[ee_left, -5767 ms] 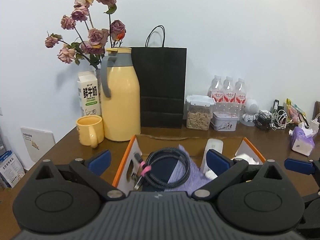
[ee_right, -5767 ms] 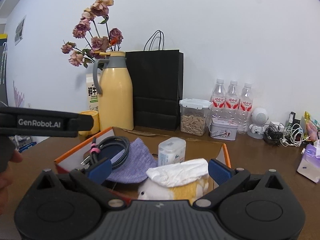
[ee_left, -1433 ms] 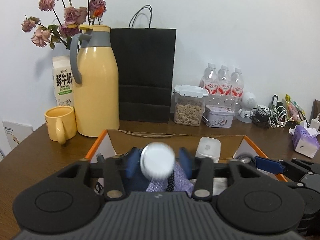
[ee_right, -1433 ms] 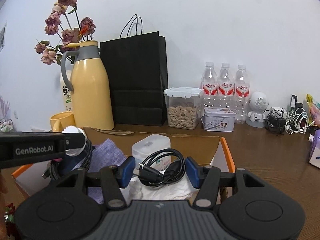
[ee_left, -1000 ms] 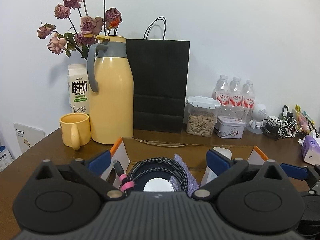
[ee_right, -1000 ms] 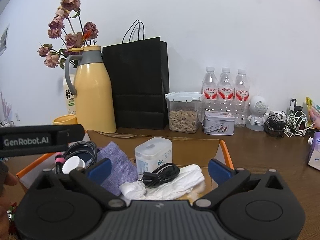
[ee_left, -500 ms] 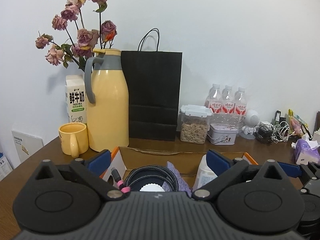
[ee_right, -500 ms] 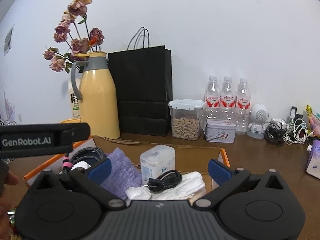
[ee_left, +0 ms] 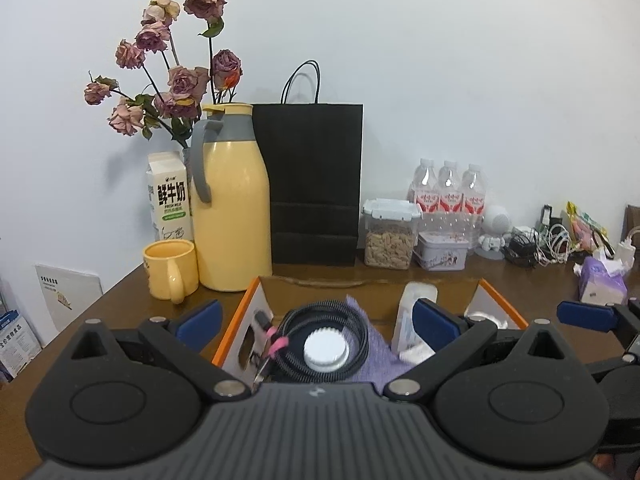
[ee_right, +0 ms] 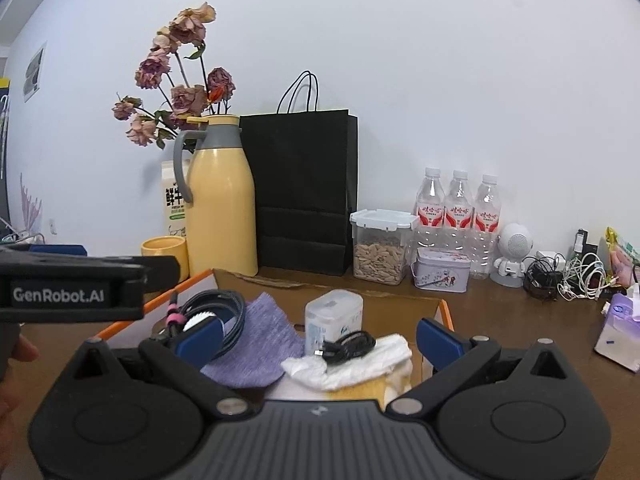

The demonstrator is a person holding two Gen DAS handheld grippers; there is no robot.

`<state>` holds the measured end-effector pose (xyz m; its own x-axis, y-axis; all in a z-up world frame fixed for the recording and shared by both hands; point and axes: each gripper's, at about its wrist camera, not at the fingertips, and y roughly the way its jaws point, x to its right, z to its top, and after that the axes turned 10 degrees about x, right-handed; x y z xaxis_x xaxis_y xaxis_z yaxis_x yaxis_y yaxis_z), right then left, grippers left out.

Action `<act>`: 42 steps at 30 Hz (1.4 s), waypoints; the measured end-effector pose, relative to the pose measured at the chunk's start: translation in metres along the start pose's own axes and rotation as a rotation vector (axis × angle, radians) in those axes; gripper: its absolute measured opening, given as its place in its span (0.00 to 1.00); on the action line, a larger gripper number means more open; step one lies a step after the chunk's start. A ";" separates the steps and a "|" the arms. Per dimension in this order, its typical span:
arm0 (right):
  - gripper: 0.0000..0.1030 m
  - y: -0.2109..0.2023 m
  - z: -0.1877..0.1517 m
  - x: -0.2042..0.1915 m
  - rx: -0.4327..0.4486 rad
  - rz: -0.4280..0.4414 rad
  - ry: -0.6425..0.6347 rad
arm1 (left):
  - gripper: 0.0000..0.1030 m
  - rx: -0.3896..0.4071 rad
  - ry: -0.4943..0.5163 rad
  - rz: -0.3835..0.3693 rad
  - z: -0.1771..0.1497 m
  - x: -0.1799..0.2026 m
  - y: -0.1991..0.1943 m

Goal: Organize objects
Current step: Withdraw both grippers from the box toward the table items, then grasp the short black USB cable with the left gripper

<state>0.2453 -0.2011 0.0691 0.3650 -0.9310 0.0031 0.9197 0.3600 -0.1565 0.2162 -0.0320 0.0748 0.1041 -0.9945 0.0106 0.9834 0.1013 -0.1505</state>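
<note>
1. Nearest, the left gripper (ee_left: pixel 316 318) hangs over the cardboard box (ee_left: pixel 498 312) with its fingers spread wide and nothing between them; the right gripper (ee_right: pixel 319 334) hangs over the same box from the other side, likewise spread and empty.
2. Inside the box, on its left side, a white bottle cap (ee_left: pixel 325 350) lies in the ring of a coiled black cable (ee_left: pixel 354 322), which rests on a purple cloth (ee_right: pixel 256 340).
3. Toward the box's right side, a small black cord (ee_right: pixel 348 346) sits on crumpled white tissue (ee_right: pixel 360 364) over something yellow; a translucent white container (ee_right: pixel 334 318) stands just behind it.
4. Judging by this, cap and cord are already stowed, so that part of the tidying looks done.
5. Beyond the box's far wall, a yellow mug (ee_left: pixel 171 270), yellow thermos (ee_left: pixel 230 200), black paper bag (ee_left: pixel 314 184), nut container (ee_left: pixel 390 234), small tin (ee_left: pixel 440 250) and water bottles (ee_left: pixel 448 192) stand in a row.
6. To the box's far right, tangled cables (ee_right: pixel 560 274) and a purple tissue pack (ee_right: pixel 622 328) lie loose on the table (ee_right: pixel 500 308); these may be what is left, though the task does not say.
</note>
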 end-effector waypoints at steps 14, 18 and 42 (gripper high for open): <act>1.00 -0.067 -0.029 -0.014 -0.063 0.007 0.019 | 1.00 -0.099 0.000 0.021 -0.035 -0.032 -0.060; 1.00 -0.080 -0.042 -0.018 -0.091 0.010 0.019 | 1.00 -0.127 0.011 0.033 -0.046 -0.038 -0.071; 1.00 -0.094 -0.098 -0.021 -0.234 0.002 0.048 | 1.00 -0.358 0.022 0.029 -0.116 -0.055 -0.080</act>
<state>0.1370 -0.2208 -0.0133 0.3545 -0.9340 -0.0440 0.8582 0.3436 -0.3814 0.1151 0.0112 -0.0281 0.1239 -0.9921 -0.0198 0.8654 0.1178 -0.4870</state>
